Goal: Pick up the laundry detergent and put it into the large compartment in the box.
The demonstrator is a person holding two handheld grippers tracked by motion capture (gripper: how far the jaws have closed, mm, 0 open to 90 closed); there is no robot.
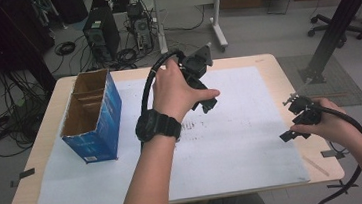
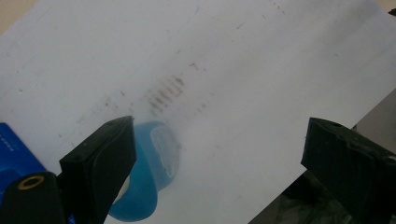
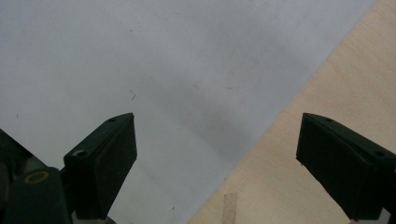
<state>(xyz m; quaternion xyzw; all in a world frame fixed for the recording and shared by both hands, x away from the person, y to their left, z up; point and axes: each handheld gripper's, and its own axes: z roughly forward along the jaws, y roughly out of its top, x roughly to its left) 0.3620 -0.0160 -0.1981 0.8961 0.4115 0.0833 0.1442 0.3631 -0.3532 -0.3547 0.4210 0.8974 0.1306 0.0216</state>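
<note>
1. Table (image 1: 276, 70): light wood-grain top, rectangular with rounded corners. Short strips of tape lie on its edges.
2. White sheet (image 1: 243, 141): a large, matte, flat rectangle that covers most of the table top. Faint grey smudges and rows of dark marks sit near its centre. In the right gripper view its straight edge runs diagonally across bare wood.
3. Blue box (image 1: 101, 120): an open-topped cardboard carton, tall and rectangular, with glossy blue printed outer walls and raw brown inner walls split by dividers. It stands on the left part of the sheet, well apart from both grippers.
4. Left gripper (image 1: 203, 97): black, hard-surfaced, with a thick corrugated cable looping up behind it. The left hand (image 1: 175, 90), with a black watch at its wrist, holds it above the middle of the sheet. In the left gripper view its 2 blocky, wedge-shaped jaws stand wide apart with nothing between them.
5. Right gripper (image 1: 296, 121): the same black build, held low in the right hand (image 1: 329, 125) near the table's right edge. In the right gripper view its 2 jaws are spread wide and grip nothing.
6. Blue band (image 2: 152, 175): a smooth, rounded, translucent blue loop with a pale oval face. It lies on the sheet in the left gripper view, partly hidden behind that gripper's left jaw.
</note>
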